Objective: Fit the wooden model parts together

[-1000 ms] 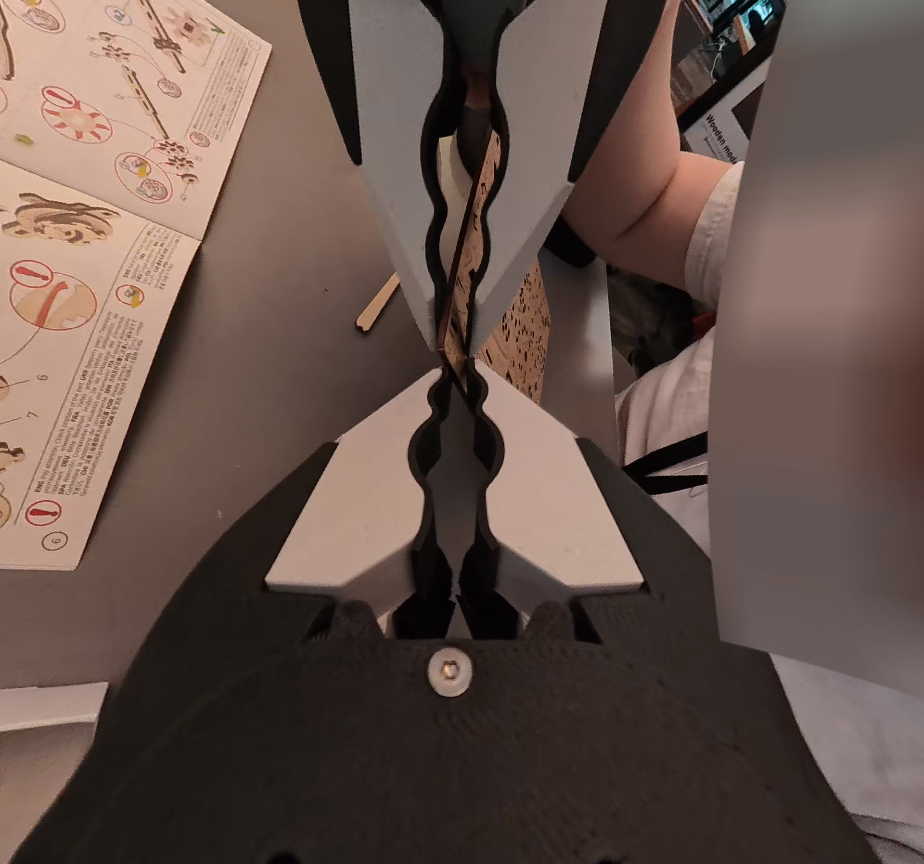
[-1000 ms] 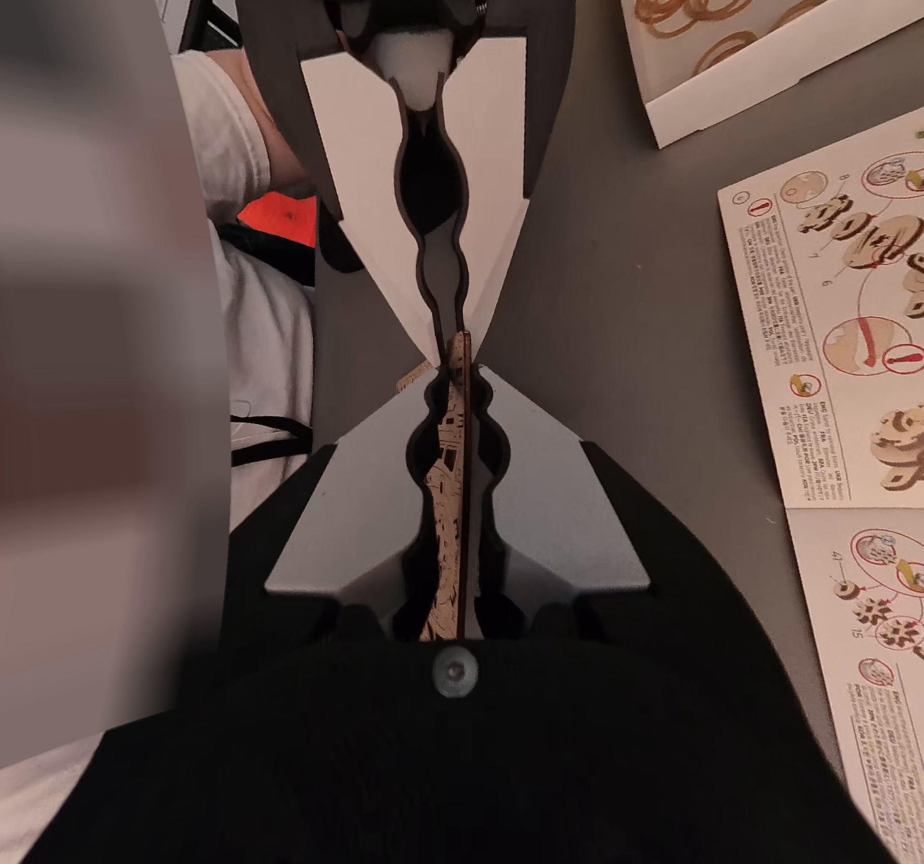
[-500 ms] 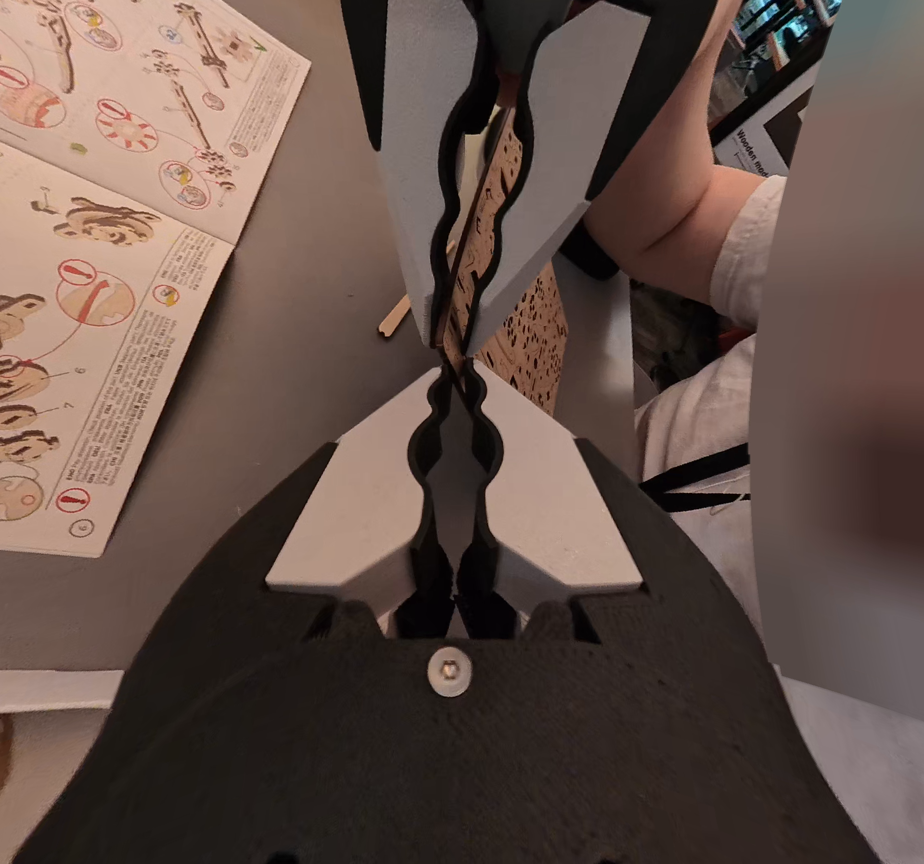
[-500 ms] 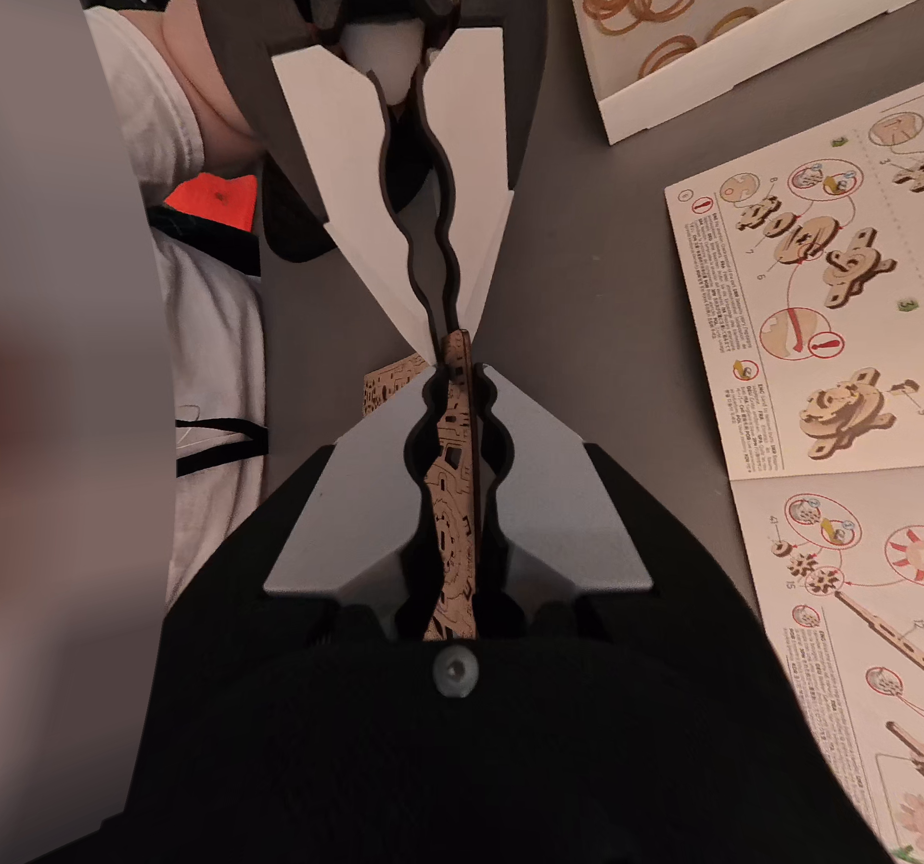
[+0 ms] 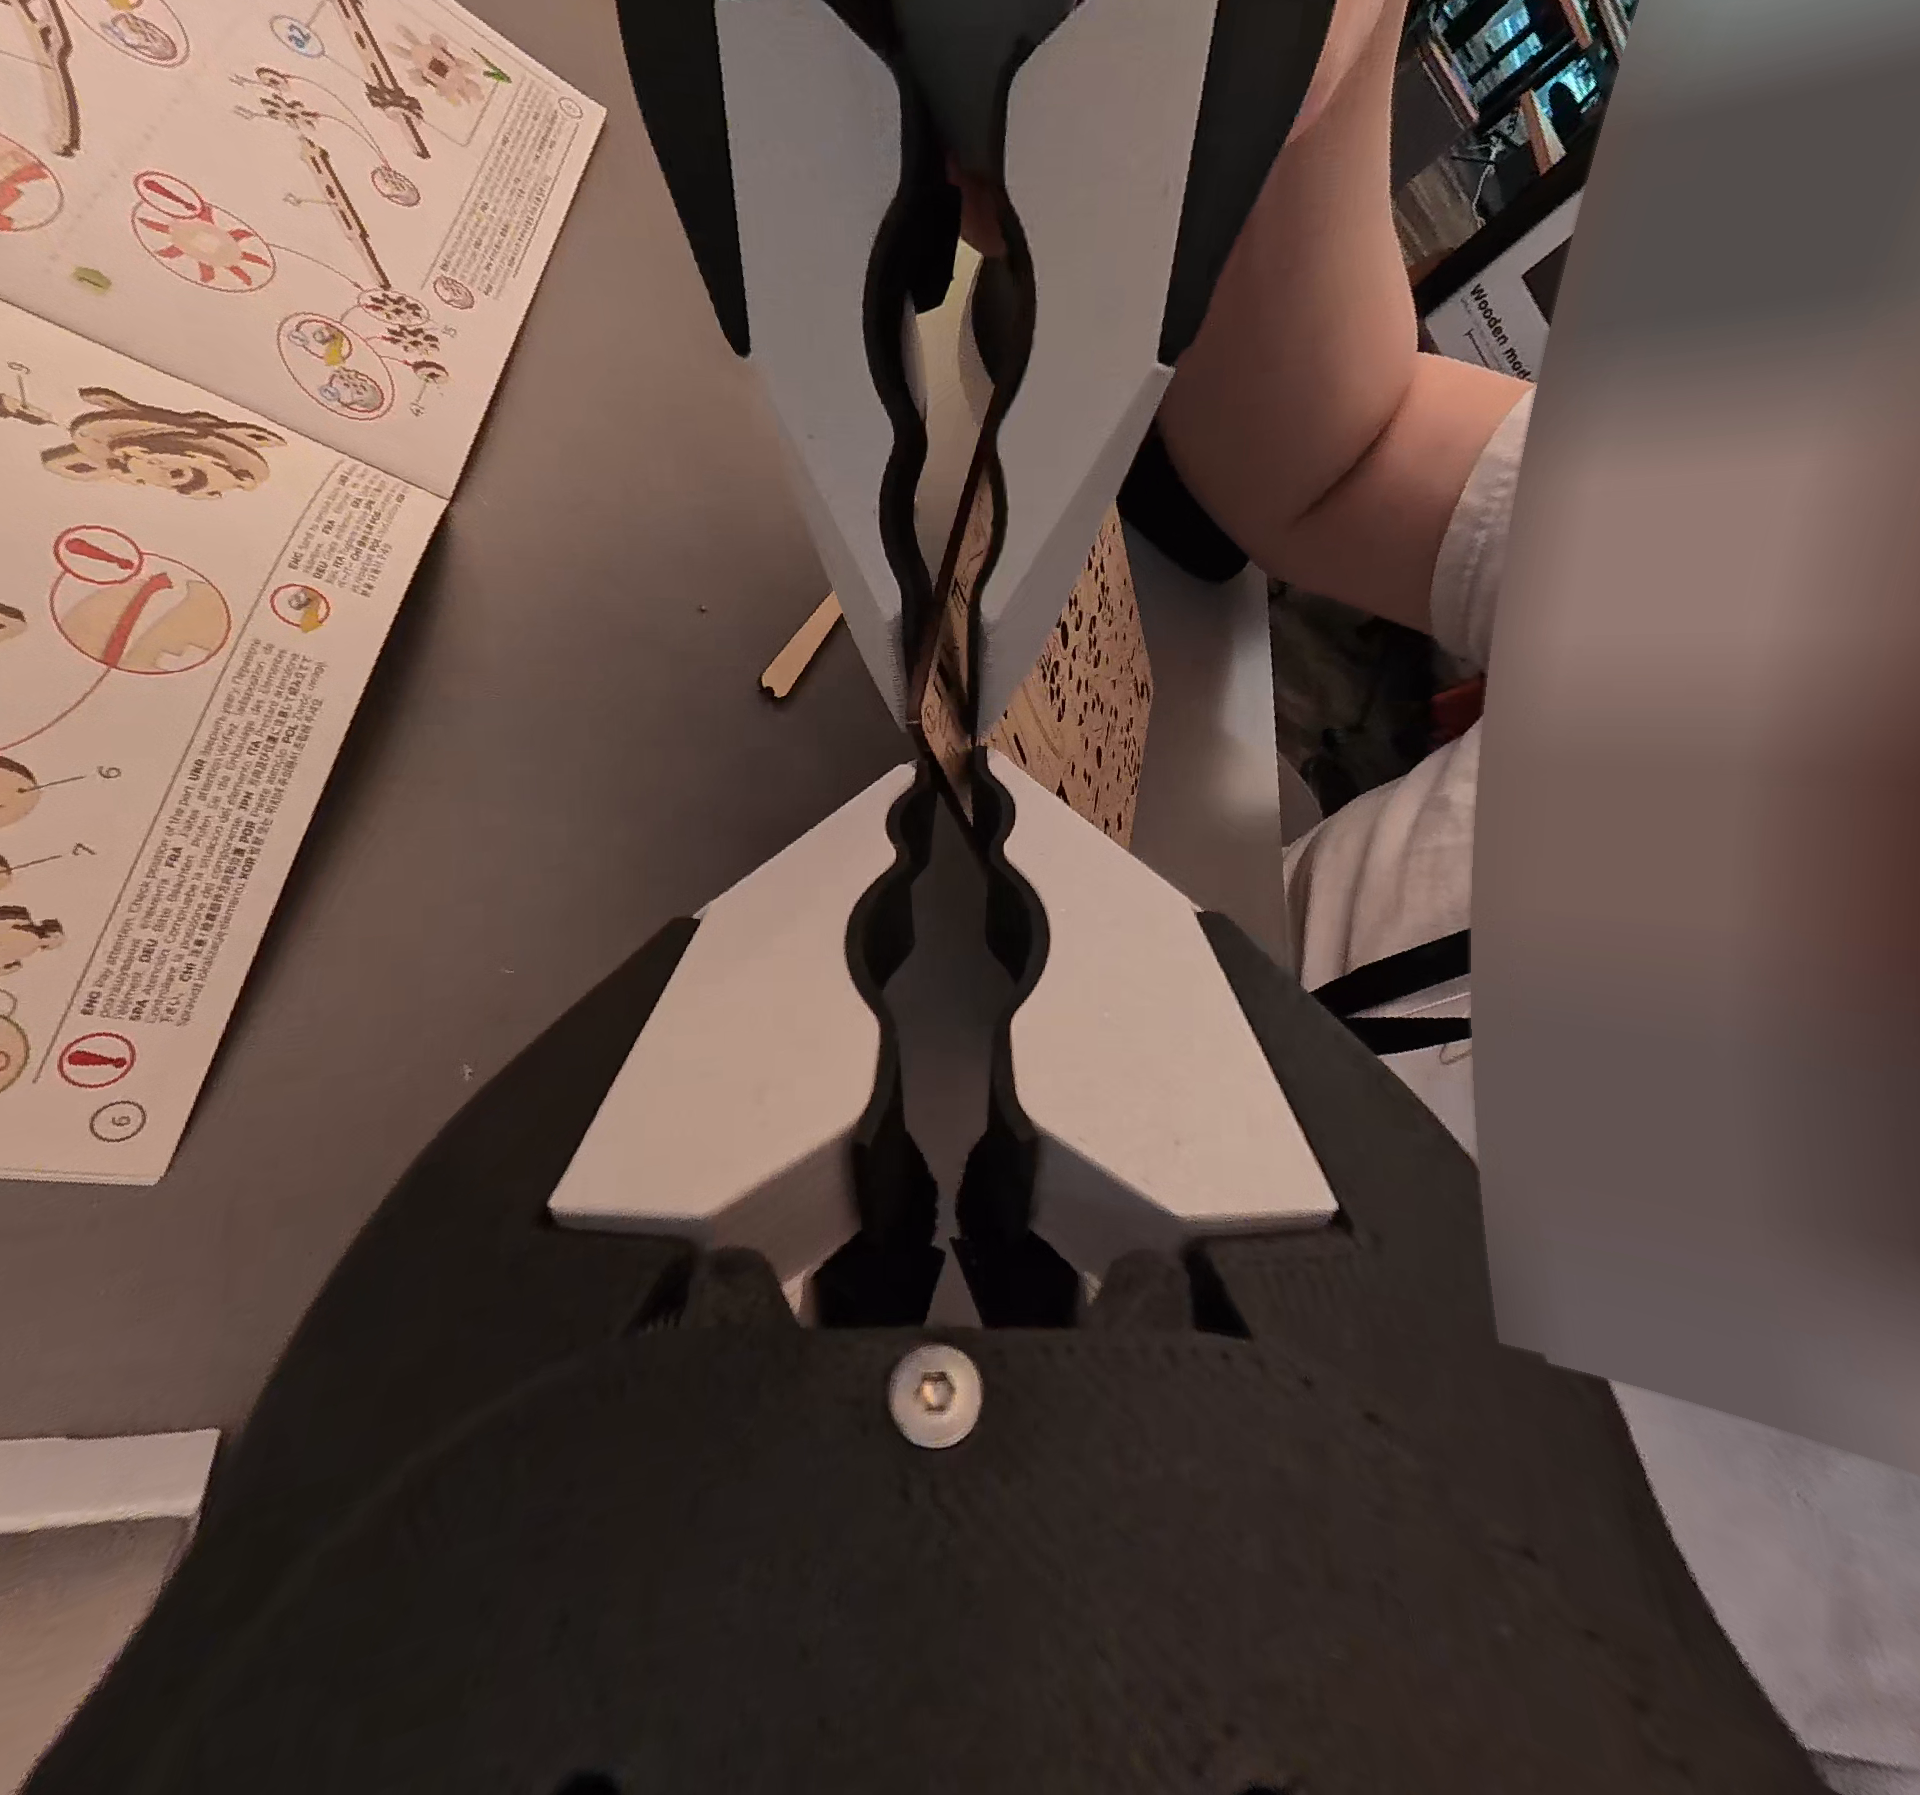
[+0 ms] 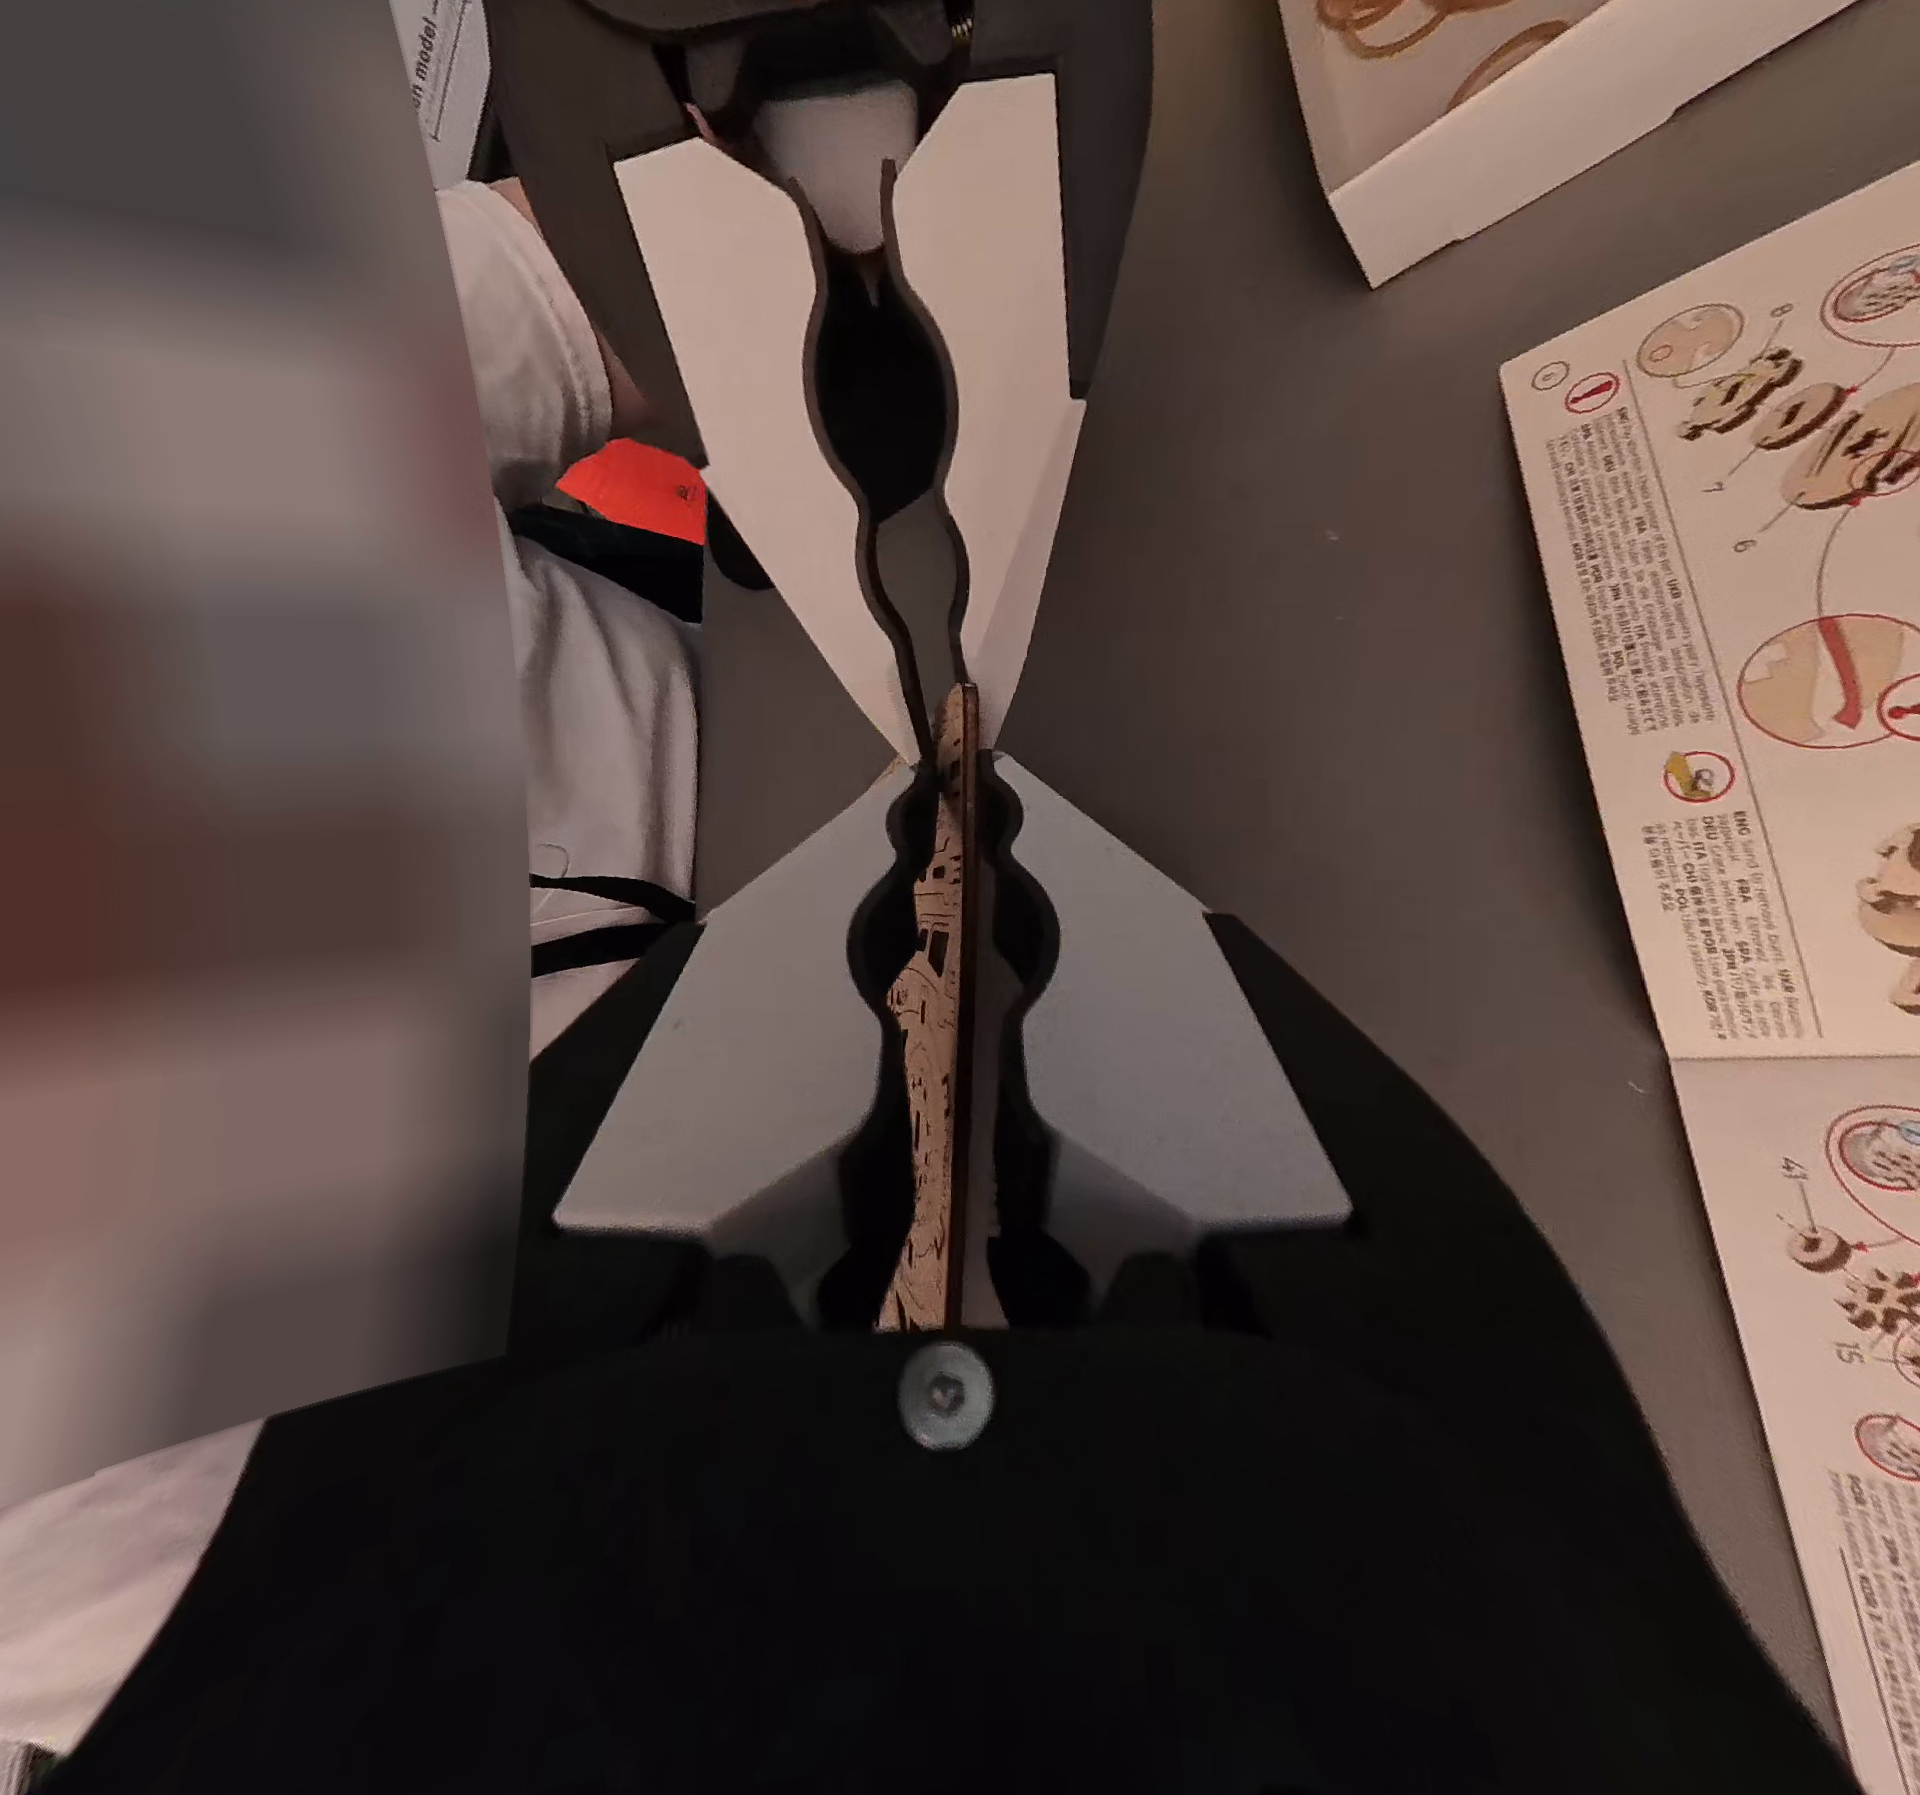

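My two grippers meet tip to tip above the dark grey table (image 5: pixel 540 758). My right gripper (image 6: pixel 951 779) is shut on a flat engraved wooden part (image 6: pixel 930 1018) that stands on edge between its fingers and sticks out a little past the tips. My left gripper (image 5: pixel 948 774) is shut on the thin protruding end of that part. In the left wrist view the right gripper (image 5: pixel 940 696) hangs at the top with the part (image 5: pixel 961 592) slanting between its fingers. In the right wrist view the left gripper (image 6: pixel 935 737) is at the top.
An open instruction booklet (image 5: pixel 208 498) lies on the table and also shows in the right wrist view (image 6: pixel 1714 654). A perforated wooden sheet (image 5: pixel 1091 685) and a small wooden stick (image 5: pixel 800 649) lie behind the tips. A white box with a ring sheet (image 6: pixel 1455 10) sits far right. A person's arm (image 5: pixel 1330 415) is close. My two grippers' fingertips are within a few centimetres of each other.
Both grippers stay shut on the wooden part. The joined pair swayed sideways half a second ago and has come back nearly straight; the booklet shifted in both views.
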